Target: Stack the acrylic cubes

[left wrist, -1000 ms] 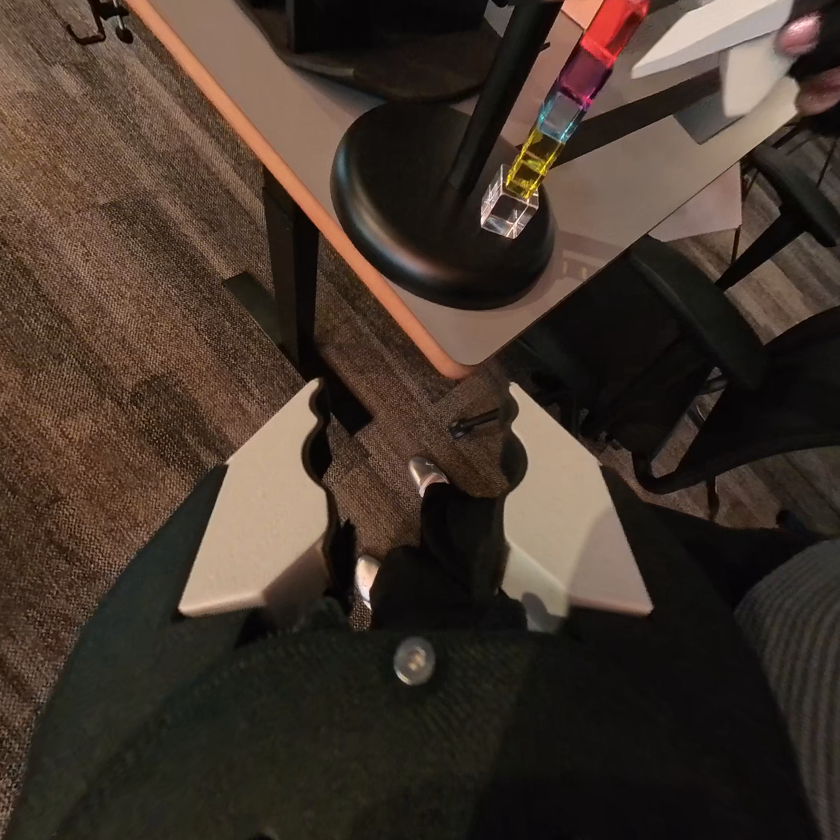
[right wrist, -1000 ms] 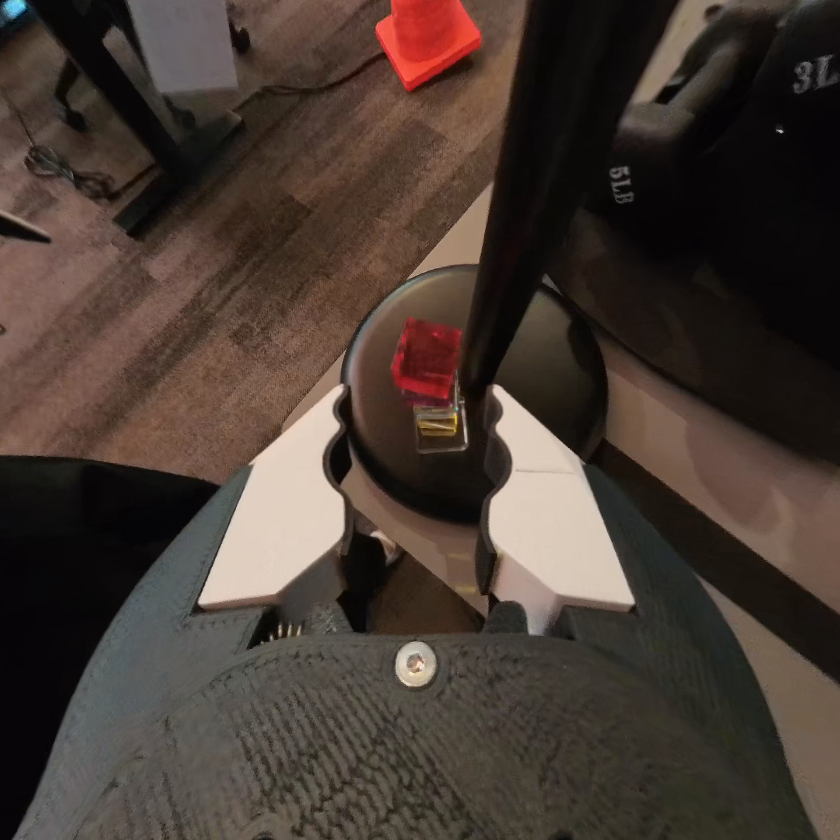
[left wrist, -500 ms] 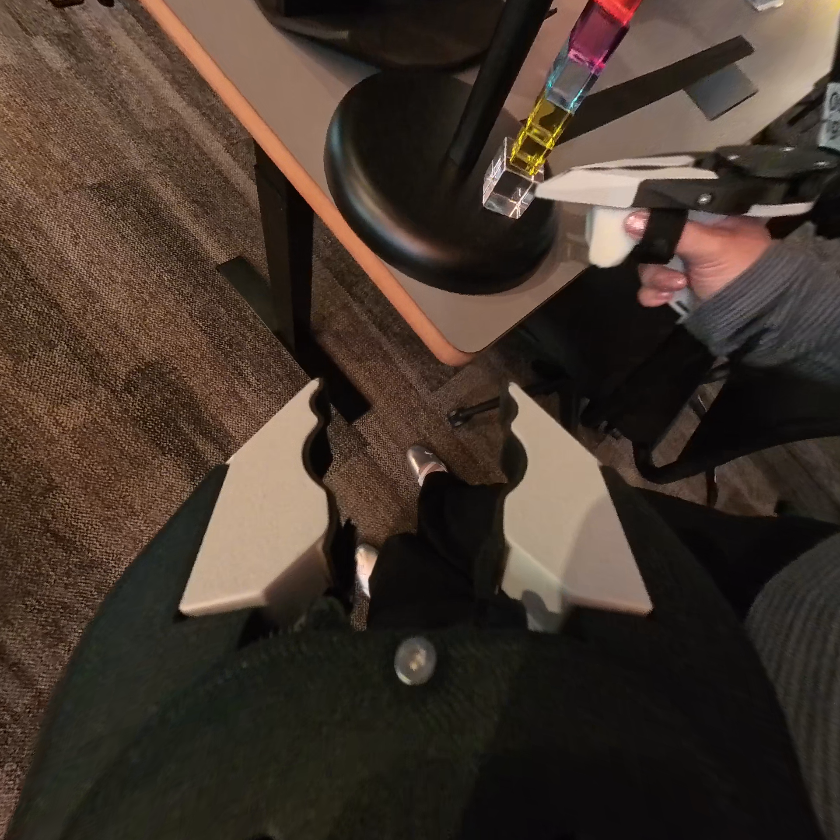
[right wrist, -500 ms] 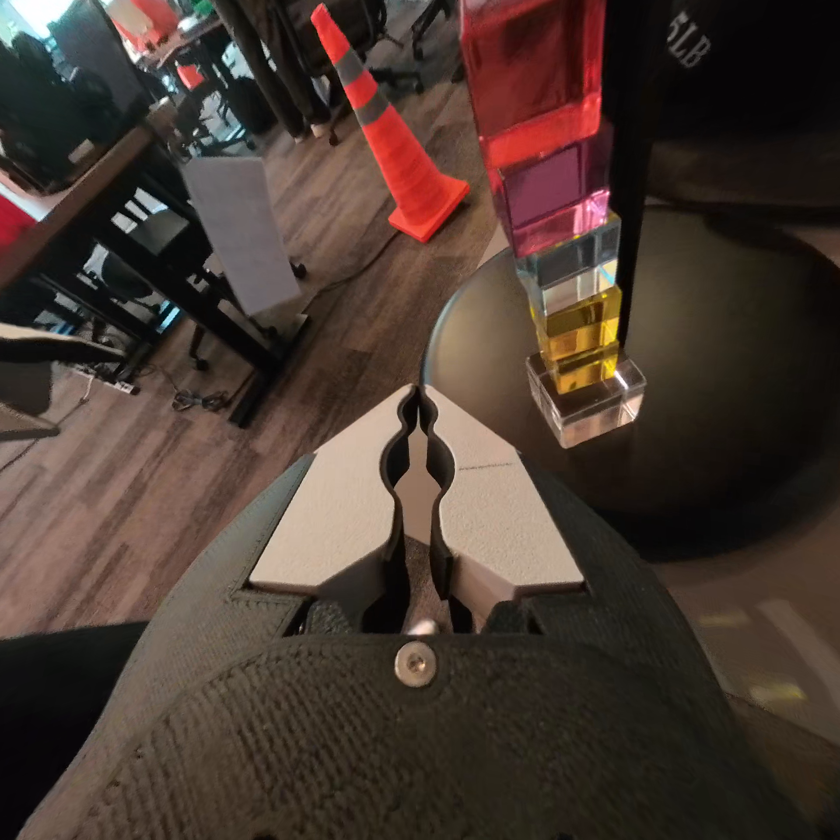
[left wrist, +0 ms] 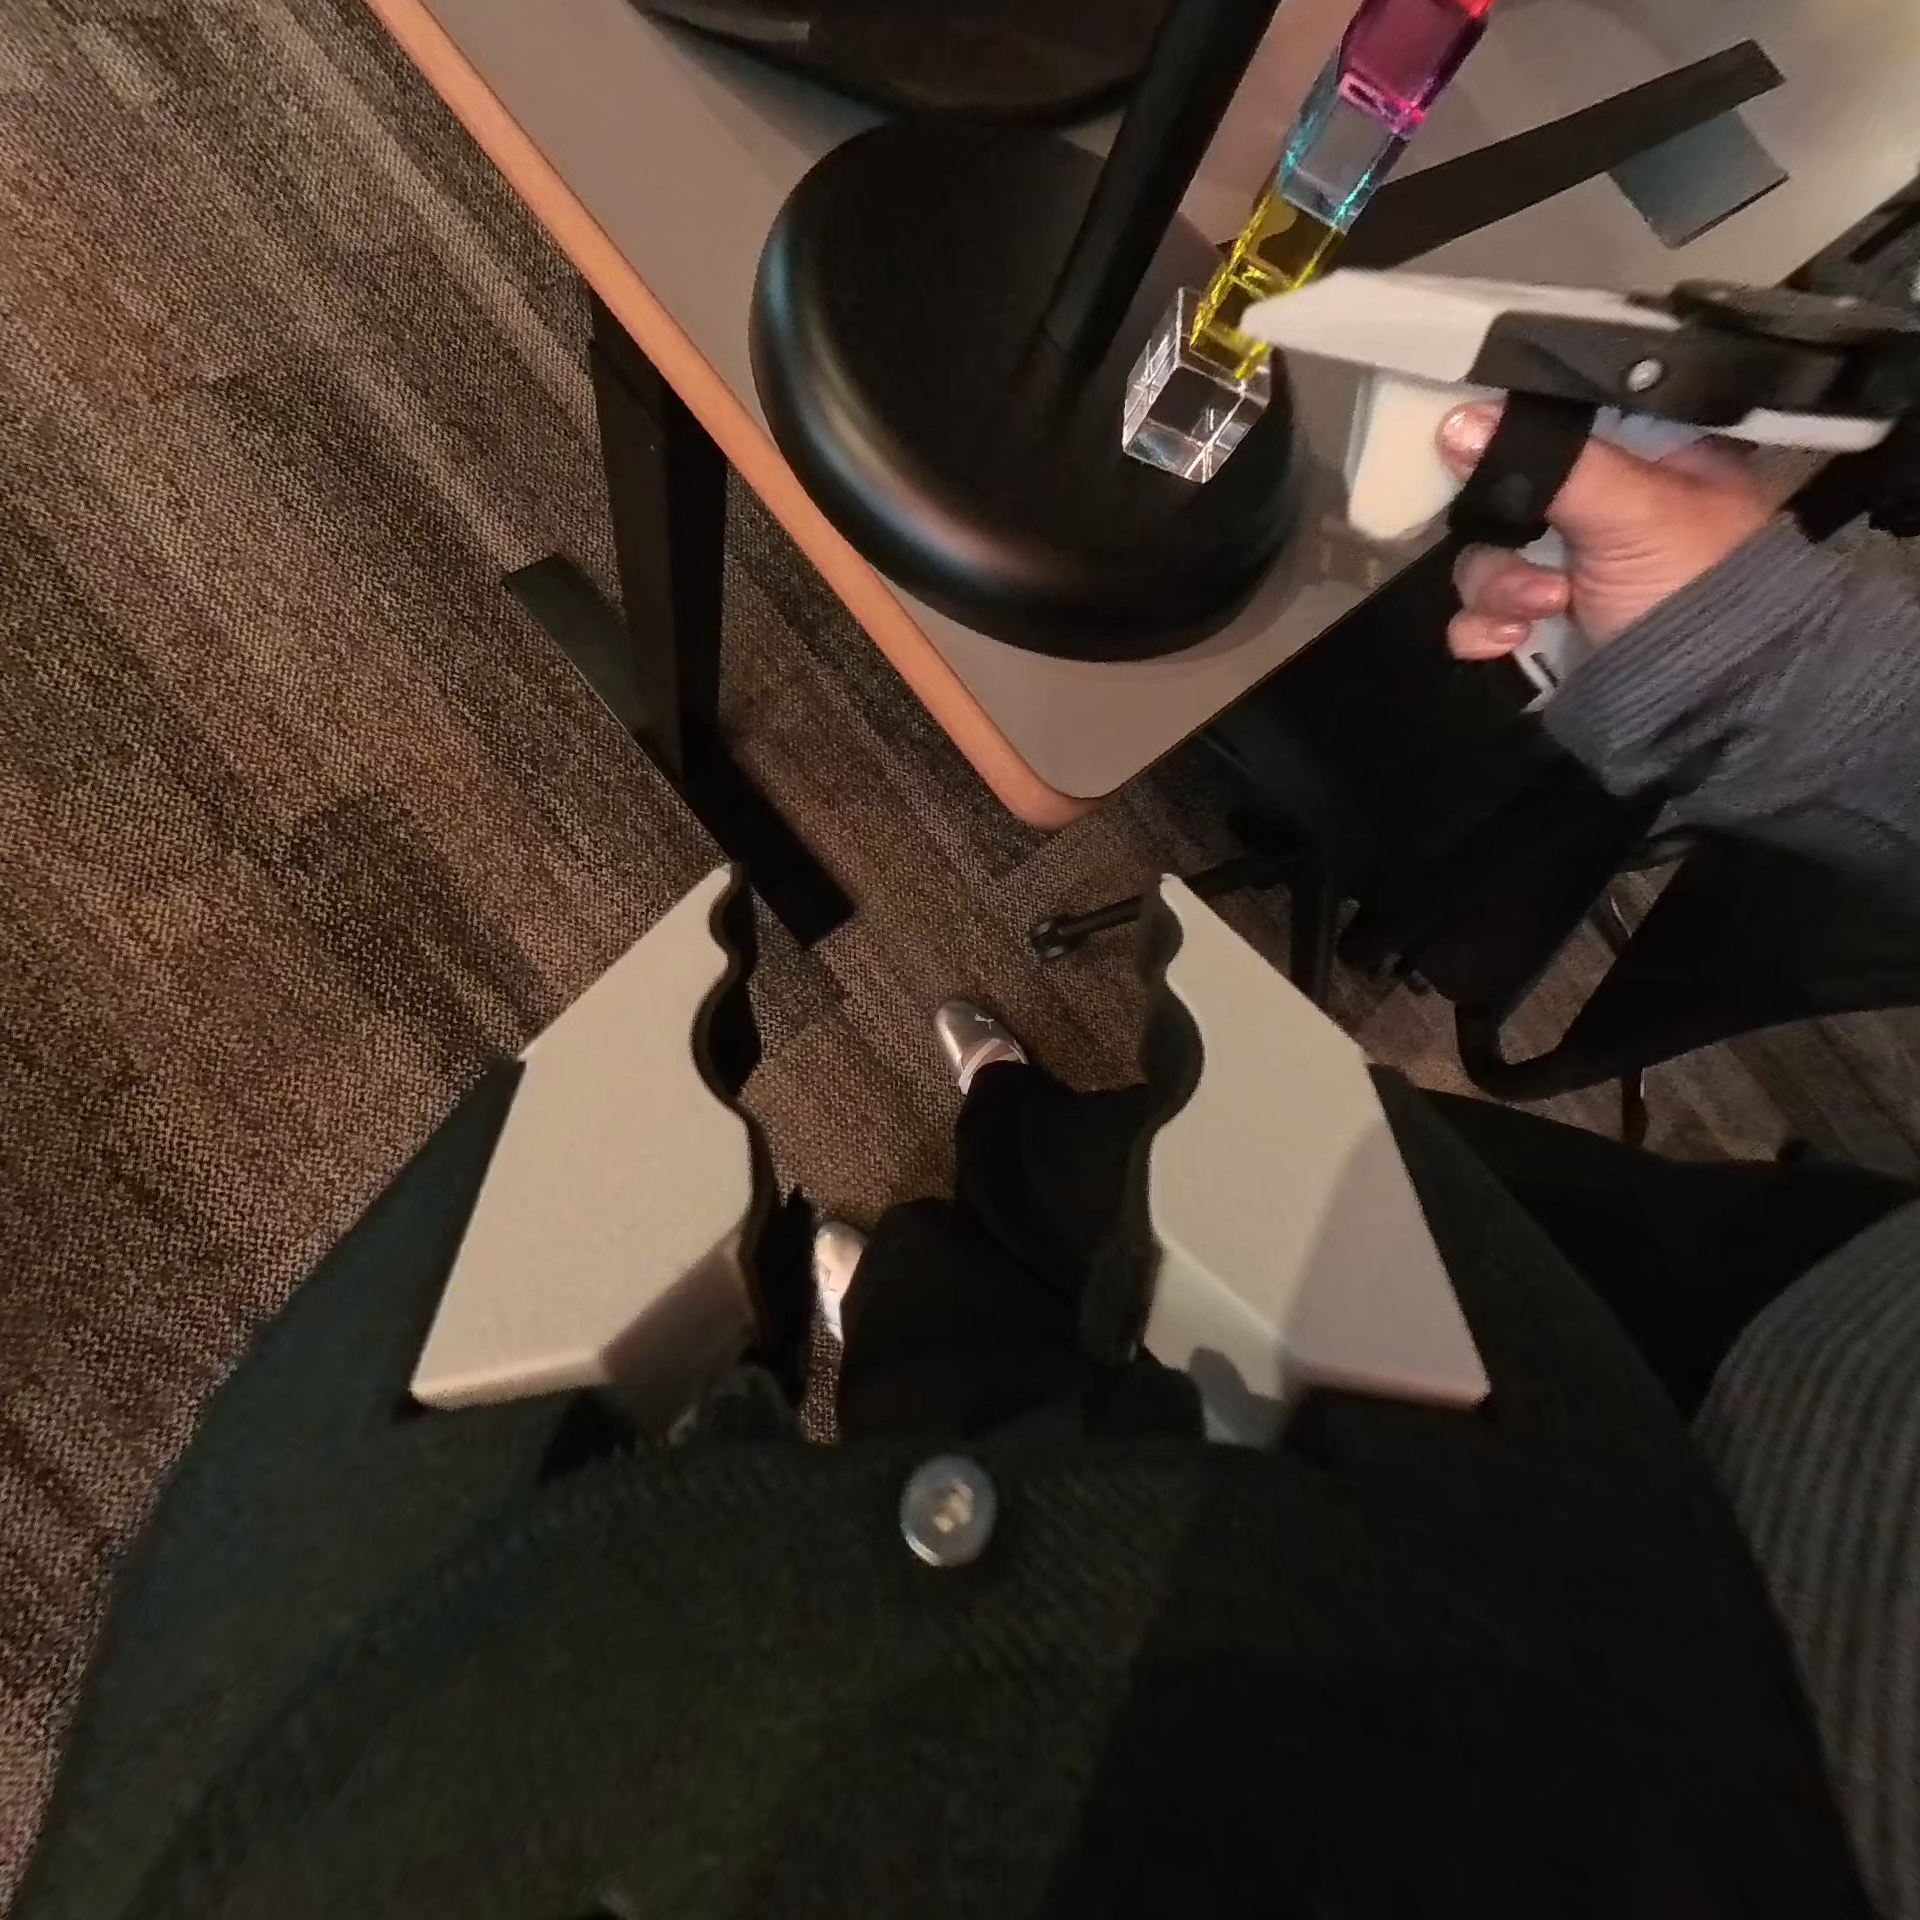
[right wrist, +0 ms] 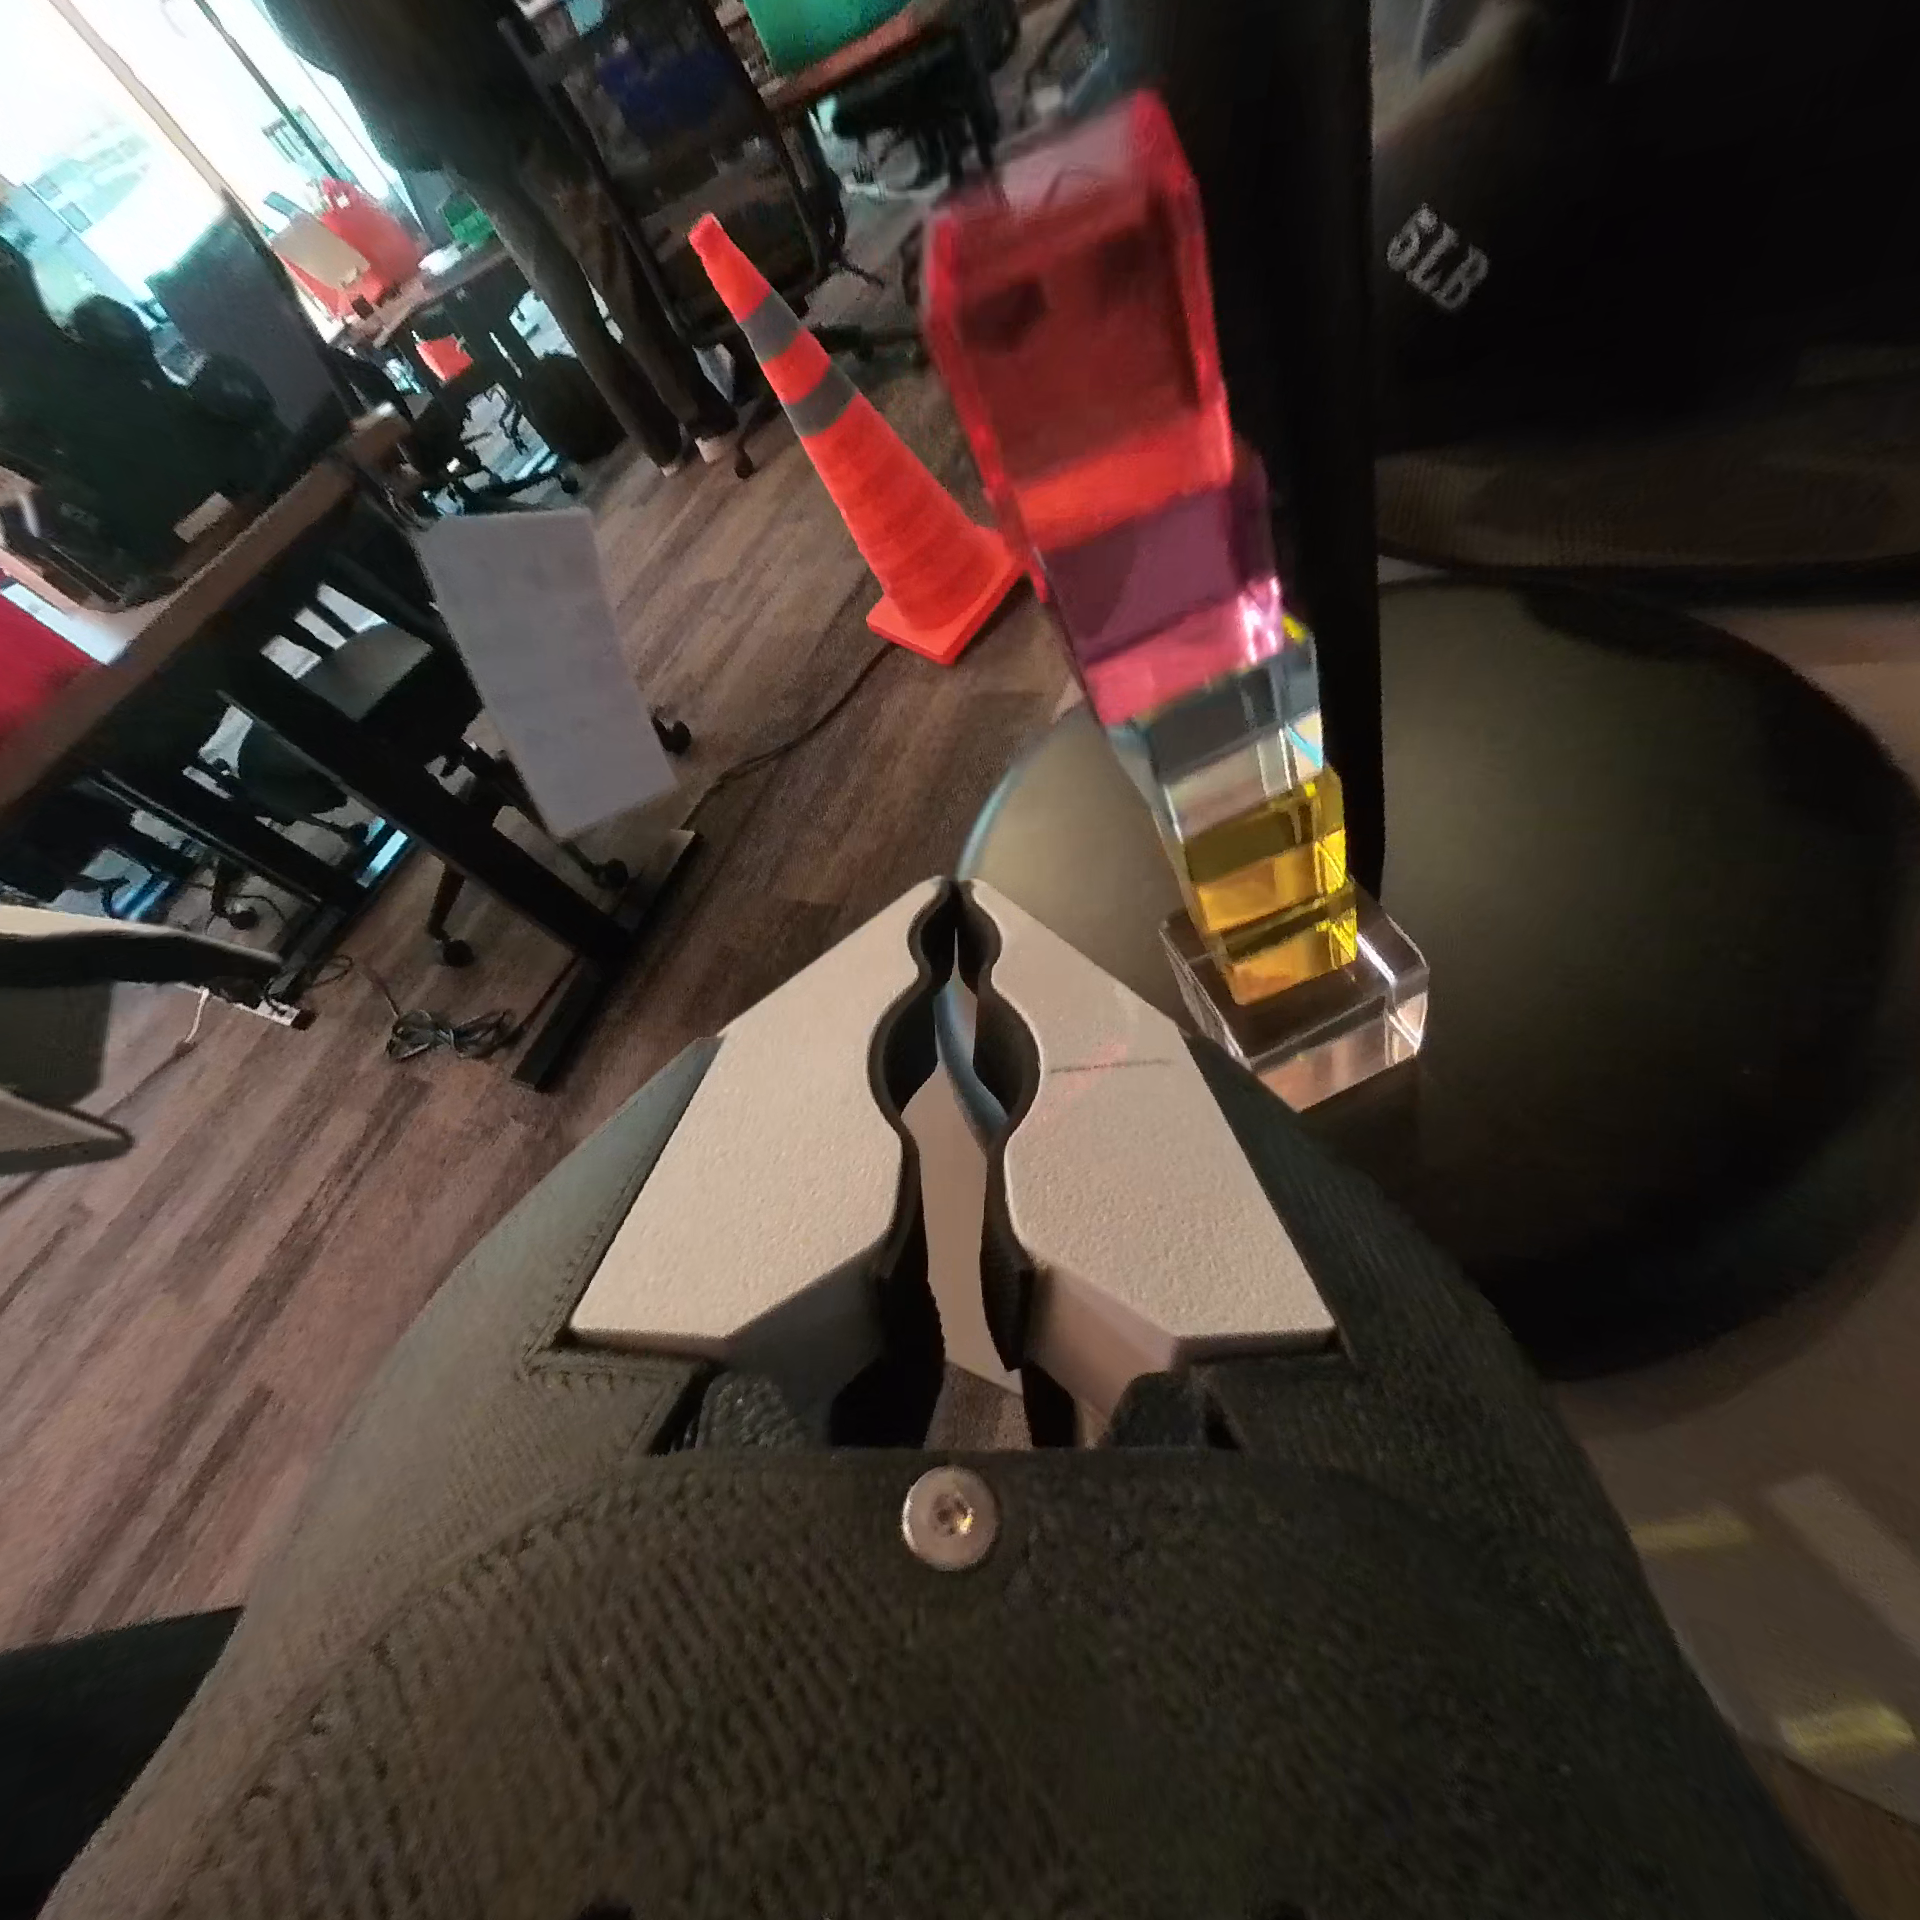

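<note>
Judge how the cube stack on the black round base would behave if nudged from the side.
The stack is tall and narrow, five cubes on a slightly wider clear cube, so it probably topples easily. The cubes look glossy, glass-like, likely slippery and apt to slide apart. The shut right gripper sits beside its bottom; even light contact seems risky.

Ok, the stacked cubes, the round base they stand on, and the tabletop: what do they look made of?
Stacked cubes: clear and tinted acrylic or glass, polished; you can see through them and their edges glint. Which of the two is unclear.
Round base: black, smooth, satin sheen; probably painted metal, possibly plastic.
Tabletop: pale grey matt laminate with a wood-toned edge band, likely laminated board.
</note>
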`<state>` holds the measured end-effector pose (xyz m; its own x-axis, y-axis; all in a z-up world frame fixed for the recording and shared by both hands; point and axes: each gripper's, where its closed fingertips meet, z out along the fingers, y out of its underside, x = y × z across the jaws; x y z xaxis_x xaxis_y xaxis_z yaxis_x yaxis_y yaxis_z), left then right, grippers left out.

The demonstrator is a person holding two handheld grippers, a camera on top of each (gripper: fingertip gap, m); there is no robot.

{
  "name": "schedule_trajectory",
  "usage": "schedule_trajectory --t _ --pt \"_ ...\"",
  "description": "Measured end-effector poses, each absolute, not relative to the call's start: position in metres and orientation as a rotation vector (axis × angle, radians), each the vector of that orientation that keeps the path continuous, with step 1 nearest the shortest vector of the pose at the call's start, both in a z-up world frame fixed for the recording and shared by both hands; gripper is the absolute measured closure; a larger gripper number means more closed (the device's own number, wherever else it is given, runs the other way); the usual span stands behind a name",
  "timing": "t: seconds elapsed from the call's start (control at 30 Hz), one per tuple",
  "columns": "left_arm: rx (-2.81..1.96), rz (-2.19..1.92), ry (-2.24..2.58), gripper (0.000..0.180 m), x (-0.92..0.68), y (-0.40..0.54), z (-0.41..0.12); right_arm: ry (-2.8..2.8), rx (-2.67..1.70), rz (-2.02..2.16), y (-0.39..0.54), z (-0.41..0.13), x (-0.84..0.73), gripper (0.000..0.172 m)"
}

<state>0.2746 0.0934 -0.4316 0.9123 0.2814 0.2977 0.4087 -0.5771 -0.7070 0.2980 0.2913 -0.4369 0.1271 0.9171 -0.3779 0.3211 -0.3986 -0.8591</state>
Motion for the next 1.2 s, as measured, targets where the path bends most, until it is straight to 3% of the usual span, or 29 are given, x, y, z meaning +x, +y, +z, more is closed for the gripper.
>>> schedule_trajectory --t 0.3,0.53,0.8,1.0,1.2 --pt "-2.23 -0.2 -0.483 0.107 0.278 0.101 -0.433 -1.234 -1.717 1.271 0.31 -0.41 0.29 0.172" --pt "-2.243 -0.218 -0.451 0.107 0.284 0.109 -0.433 -1.203 -1.673 1.127 0.383 -0.398 0.306 0.172" --pt "-2.225 -0.372 -0.395 0.109 0.312 0.155 -0.449 -0.924 -1.863 1.036 0.431 -0.456 0.355 0.172" --pt "-2.16 -0.325 -0.435 0.103 0.297 0.168 -0.448 -0.827 -1.89 0.92 0.411 -0.456 0.393 0.172" --pt "-2.02 -0.094 -0.686 0.105 0.223 0.085 -0.429 -1.112 -1.765 0.873 0.337 -0.431 0.397 0.172"
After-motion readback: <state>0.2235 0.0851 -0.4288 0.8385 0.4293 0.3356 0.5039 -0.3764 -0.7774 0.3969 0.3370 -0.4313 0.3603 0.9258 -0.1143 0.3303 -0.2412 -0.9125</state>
